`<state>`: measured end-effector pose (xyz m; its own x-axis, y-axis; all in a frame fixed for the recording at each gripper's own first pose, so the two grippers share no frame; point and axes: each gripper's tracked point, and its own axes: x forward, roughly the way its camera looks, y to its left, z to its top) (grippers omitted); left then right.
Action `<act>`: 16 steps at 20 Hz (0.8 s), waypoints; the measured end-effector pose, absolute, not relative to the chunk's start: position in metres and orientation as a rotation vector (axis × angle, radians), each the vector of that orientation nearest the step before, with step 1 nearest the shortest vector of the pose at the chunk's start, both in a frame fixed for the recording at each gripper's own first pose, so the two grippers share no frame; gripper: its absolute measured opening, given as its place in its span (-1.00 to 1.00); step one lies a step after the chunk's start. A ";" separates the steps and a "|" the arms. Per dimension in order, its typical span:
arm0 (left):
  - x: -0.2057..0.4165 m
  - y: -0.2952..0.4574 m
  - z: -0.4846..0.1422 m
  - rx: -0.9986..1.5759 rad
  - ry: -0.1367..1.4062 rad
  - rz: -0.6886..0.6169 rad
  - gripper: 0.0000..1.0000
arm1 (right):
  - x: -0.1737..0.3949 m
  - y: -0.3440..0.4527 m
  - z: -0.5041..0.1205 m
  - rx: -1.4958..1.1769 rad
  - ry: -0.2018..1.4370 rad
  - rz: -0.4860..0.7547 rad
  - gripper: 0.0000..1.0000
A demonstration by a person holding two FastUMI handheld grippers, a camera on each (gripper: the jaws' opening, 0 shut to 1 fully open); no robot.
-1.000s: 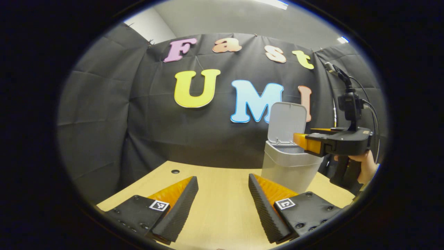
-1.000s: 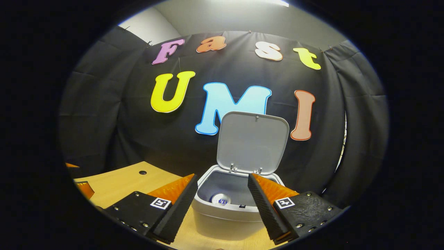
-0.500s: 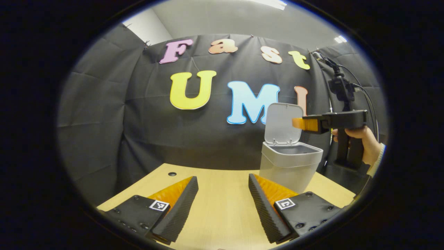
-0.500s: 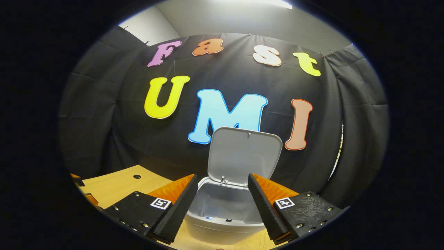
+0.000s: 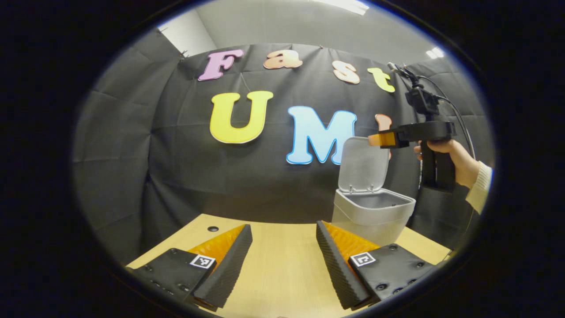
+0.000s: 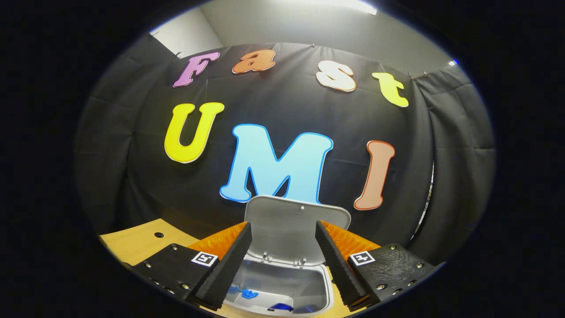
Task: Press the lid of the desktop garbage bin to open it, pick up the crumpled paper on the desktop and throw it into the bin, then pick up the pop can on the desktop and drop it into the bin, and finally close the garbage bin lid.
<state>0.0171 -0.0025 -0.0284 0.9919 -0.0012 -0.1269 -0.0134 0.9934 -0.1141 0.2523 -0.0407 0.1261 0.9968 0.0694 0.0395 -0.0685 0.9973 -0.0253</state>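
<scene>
The grey bin (image 5: pixel 373 212) stands on the wooden table (image 5: pixel 273 265) at the right, its lid (image 5: pixel 364 163) upright. My left gripper (image 5: pixel 282 227) hovers low over the table left of the bin, open and holding nothing. My right gripper (image 5: pixel 374 139), held by a hand (image 5: pixel 446 154), is level with the lid's top edge. In the right gripper view my right gripper (image 6: pixel 282 227) is open and holding nothing, with the raised lid (image 6: pixel 291 221) showing between its fingers and the bin's mouth (image 6: pixel 282 287) below. Something blue (image 6: pixel 282 306) lies inside the bin; I cannot tell what it is.
The black cloth wall hangs close behind the bin. A small round hole (image 5: pixel 213 229) marks the table's far left part. A cable (image 5: pixel 461 119) trails from the camera on top of the right gripper.
The right gripper has risen from just over the bin's mouth to the height of the lid's top edge, still open. The left gripper has barely moved.
</scene>
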 end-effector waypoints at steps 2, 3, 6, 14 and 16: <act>0.026 0.000 -0.030 -0.103 0.129 0.003 0.90 | 0.267 -0.043 0.138 -0.019 -0.056 0.061 0.87; 0.030 0.001 -0.032 -0.100 0.130 0.003 0.90 | 0.273 -0.046 0.144 -0.018 -0.062 0.053 0.86; 0.042 0.002 -0.033 -0.109 0.151 -0.007 0.92 | 0.291 -0.054 0.156 -0.017 -0.068 0.023 0.86; 0.054 0.011 -0.020 -0.094 0.162 0.005 0.91 | 0.333 -0.060 0.151 0.012 -0.018 0.000 0.85; 0.055 0.012 -0.021 -0.093 0.165 0.015 0.90 | 0.336 -0.060 0.147 0.032 -0.007 0.012 0.86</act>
<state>0.0551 0.0121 -0.0214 0.9864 0.0072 -0.1645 -0.0226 0.9955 -0.0916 0.3361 -0.0598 0.1467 0.9999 0.0115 0.0067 -0.0117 0.9994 0.0317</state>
